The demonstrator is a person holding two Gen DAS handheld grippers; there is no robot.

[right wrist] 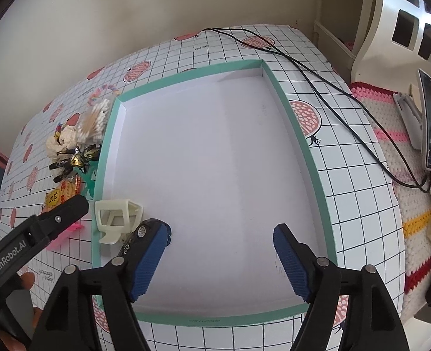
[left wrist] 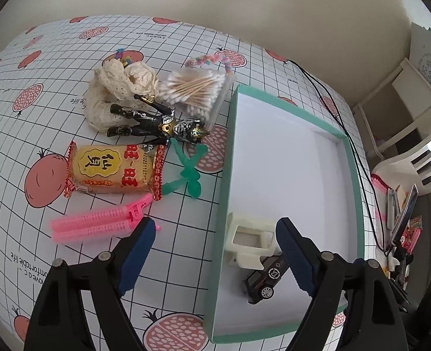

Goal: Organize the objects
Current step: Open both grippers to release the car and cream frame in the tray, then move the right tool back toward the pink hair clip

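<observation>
left gripper (left wrist: pixel 212 251) hanging open, empty | pink clip (left wrist: pixel 98 224) lying up-left, long axis sideways | left nearer; right gripper (right wrist: pixel 221 259) open over tray (right wrist: pixel 300 140)

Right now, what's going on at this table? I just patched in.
A person holds a claw in each hand, sorting small items into a green-rimmed tray. Both the left claw and the right claw are open and empty. A cream plastic piece and a black toy car already lie in the tray's corner. Still on the table: a snack packet, pink clip, dark figure and cotton swabs.
</observation>
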